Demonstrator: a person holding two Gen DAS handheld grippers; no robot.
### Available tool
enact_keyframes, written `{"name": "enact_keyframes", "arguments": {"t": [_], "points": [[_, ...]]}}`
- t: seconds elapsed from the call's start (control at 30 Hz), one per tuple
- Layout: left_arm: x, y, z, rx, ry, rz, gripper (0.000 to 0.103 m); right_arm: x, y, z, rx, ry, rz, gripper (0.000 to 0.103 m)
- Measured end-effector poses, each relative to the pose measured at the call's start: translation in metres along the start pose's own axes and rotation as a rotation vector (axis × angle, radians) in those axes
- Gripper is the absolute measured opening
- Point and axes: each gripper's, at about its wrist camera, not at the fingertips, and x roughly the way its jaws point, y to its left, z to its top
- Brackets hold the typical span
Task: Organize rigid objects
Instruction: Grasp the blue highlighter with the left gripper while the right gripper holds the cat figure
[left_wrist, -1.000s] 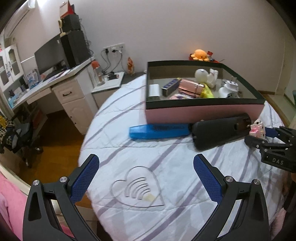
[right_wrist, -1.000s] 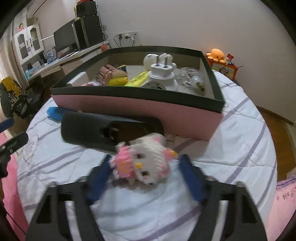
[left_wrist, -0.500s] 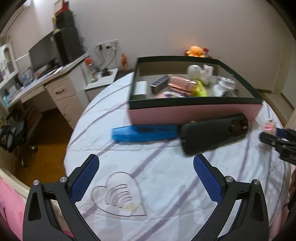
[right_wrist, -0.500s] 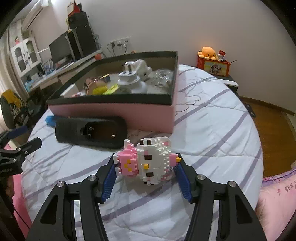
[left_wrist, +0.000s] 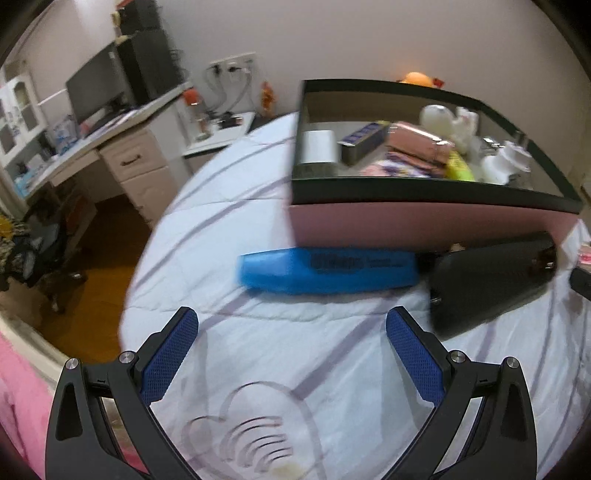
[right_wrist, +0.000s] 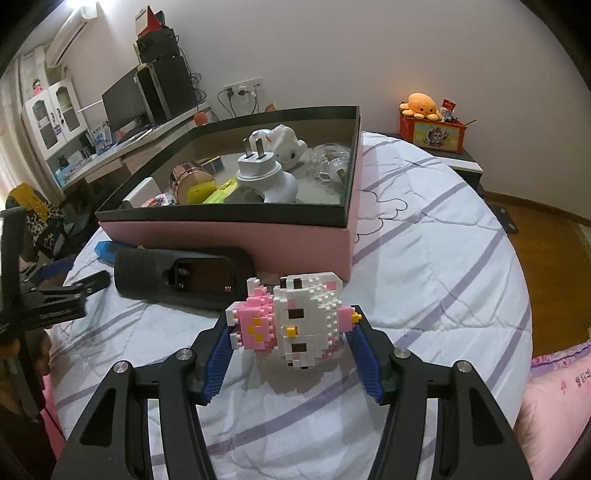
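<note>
Right gripper (right_wrist: 291, 334) clenched on a pink-and-white brick-built cat figure (right_wrist: 295, 321), blue pads (right_wrist: 218, 354) pressing both its sides, held just above the striped bedspread (right_wrist: 424, 258) near the pink box's (right_wrist: 229, 240) front right corner. Left gripper (left_wrist: 291, 347) released and empty, jaws wide apart over the bedspread toward the bed's left edge, short of a blue case (left_wrist: 325, 269) and a black battery holder (right_wrist: 184, 277) lying end to end along the box's front wall. Inside the box: white plug adapter (right_wrist: 264, 173), yellow marker (right_wrist: 221, 190), copper-coloured tin (right_wrist: 190, 177), among other small items.
</note>
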Motion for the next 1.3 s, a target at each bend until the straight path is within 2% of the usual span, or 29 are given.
{"name": "enact_keyframes", "arguments": {"t": [0.13,0.33,0.4,0.47,0.57,0.67,0.9,1.07,1.2,1.23,1.3], "points": [[0.001,-0.019,0.001,0.062,-0.019,-0.027,0.103,0.000,-0.001,0.005,0.002,-0.002,0.002,0.060],[-0.003,-0.048,0.001,0.152,-0.034,-0.148,0.103,-0.004,-0.001,0.008,-0.003,-0.017,0.004,0.060],[-0.004,-0.053,0.001,0.167,-0.035,-0.147,0.103,-0.005,-0.001,0.009,-0.005,-0.016,0.007,0.060],[-0.003,-0.041,0.005,0.121,-0.031,-0.132,0.103,-0.005,-0.002,0.011,-0.005,-0.021,0.005,0.060],[0.004,-0.014,0.010,-0.003,-0.010,-0.102,0.103,-0.007,-0.001,0.013,-0.011,-0.029,0.004,0.060],[0.008,-0.001,0.012,-0.069,-0.002,-0.104,0.103,-0.007,0.001,0.014,-0.016,-0.032,0.006,0.060],[0.018,-0.015,0.017,-0.033,0.017,-0.097,0.103,-0.002,0.003,0.019,-0.027,-0.026,0.016,0.060],[0.026,-0.009,0.024,-0.075,0.031,-0.079,0.103,0.001,0.003,0.020,-0.033,-0.021,0.023,0.060],[0.028,-0.007,0.023,-0.082,0.030,-0.099,0.101,0.001,0.003,0.021,-0.033,-0.019,0.025,0.060],[0.027,-0.006,0.023,-0.087,0.025,-0.106,0.100,0.002,0.003,0.021,-0.032,-0.017,0.026,0.060],[0.023,0.000,0.020,-0.097,0.016,-0.110,0.084,0.001,0.003,0.022,-0.033,-0.020,0.027,0.060]]}}
